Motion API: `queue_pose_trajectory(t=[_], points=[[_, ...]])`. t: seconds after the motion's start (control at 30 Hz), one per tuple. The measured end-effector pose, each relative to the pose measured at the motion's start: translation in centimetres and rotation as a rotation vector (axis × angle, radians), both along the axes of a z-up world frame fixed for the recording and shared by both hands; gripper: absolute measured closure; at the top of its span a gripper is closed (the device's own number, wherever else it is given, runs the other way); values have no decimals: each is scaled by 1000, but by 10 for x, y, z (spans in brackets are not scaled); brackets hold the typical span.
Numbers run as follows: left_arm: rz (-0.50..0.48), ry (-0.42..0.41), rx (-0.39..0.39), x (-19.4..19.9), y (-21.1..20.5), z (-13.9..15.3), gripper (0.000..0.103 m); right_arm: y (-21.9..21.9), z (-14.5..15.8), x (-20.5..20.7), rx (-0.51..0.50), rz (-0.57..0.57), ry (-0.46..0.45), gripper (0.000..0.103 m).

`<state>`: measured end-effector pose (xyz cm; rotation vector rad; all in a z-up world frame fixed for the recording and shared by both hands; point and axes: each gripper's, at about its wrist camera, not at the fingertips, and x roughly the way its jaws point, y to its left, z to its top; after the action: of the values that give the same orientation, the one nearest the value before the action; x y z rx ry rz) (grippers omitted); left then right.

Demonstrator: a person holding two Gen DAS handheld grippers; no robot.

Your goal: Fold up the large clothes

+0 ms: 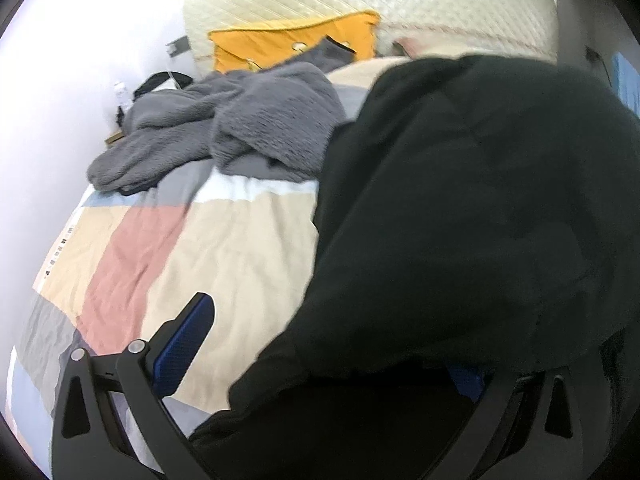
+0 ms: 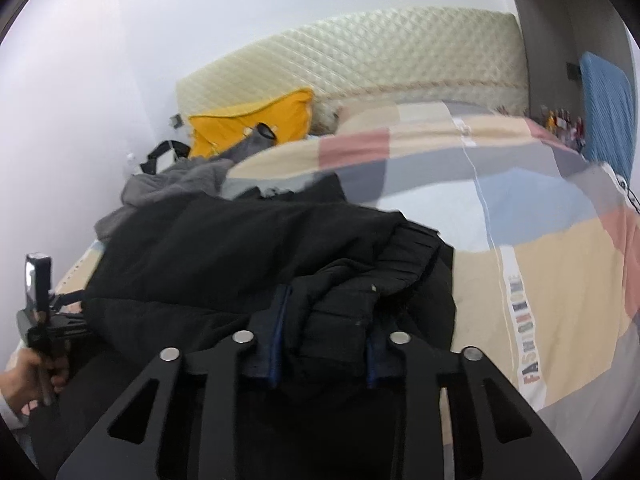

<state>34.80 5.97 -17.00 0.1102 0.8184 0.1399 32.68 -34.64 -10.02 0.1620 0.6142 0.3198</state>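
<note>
While the black jacket point(image 2: 248, 256) lies heaped on the near part of the patchwork bedspread point(image 2: 560, 264), both grippers sit at its near edge. The right gripper point(image 2: 326, 344) has its 2 blue-lined fingers point(image 2: 280, 340) drawn in on a thick bunch of the jacket's fabric, next to the ribbed hem; cloth fills the gap between them, so I judge it to be gripping the jacket. The left gripper point(image 1: 320, 364) is harder to read: 1 blue pad point(image 1: 184, 352) stands bare over the bedspread, while the other is mostly buried under black cloth draped across it. The gap looks wide, but I cannot tell whether any fabric is actually pinched.

Beyond the jacket, a grey fleece garment point(image 1: 208, 128) sprawls in a loose pile, with its near edge touching or just beside the jacket in the right wrist view. An orange pillow point(image 2: 256, 120) leans on the quilted headboard point(image 2: 360, 56).

Risks, as I judge them:
- The right grip holds several layers at once. Lifting could drag the whole heap instead of 1 edge, leaving the fold lumpy.
- If the left gripper has only drape over it and no pinch, that side would slide off on any lift, and the jacket would swing from 1 point.
- Padded, slippery fabric may creep out of a bulky grip.
- Pulling towards the fleece could snag it into the fold.
</note>
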Motion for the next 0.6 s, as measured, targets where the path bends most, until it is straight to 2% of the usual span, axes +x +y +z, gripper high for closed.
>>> queue_pose_trajectory(t=[0.2, 0.37, 0.43, 0.6], points=[[97, -71, -103, -4, 28, 18, 0, 18, 33, -23, 10, 44, -96, 83], [118, -78, -141, -4, 35, 17, 0, 25, 41, -35, -31, -30, -175, 83], [115, -79, -131, -4, 32, 16, 0, 24, 34, -33, -45, -70, -170, 82], [92, -89, -98, -2, 26, 14, 0, 13, 8, -23, -46, -157, -91, 80]])
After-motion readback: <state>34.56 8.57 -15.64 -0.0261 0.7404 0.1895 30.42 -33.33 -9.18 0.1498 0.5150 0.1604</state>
